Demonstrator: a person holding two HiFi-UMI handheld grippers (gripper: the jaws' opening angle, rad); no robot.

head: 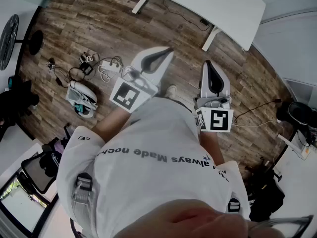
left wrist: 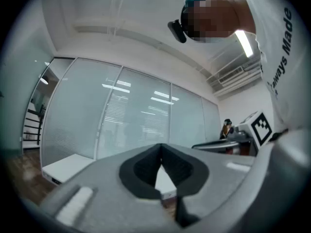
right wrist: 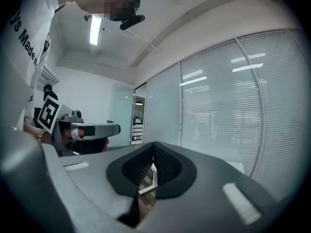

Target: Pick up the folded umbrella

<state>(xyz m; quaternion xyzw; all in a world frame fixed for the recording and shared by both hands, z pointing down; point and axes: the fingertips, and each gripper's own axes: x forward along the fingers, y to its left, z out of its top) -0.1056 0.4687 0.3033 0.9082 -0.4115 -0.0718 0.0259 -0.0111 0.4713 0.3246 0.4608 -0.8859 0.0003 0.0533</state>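
No folded umbrella shows in any view. In the head view both grippers are held out level in front of a white shirt, above a wooden floor. My left gripper is shut, its dark pads meeting at the tip with nothing between them. My right gripper is shut too and holds nothing. Each gripper shows sideways in the other's view: the right gripper and the left gripper.
A white desk stands ahead, with cables trailing from it. Left on the floor lie tangled cables and chargers and a white and teal object. A black fan stands far left. Frosted glass partitions close the room.
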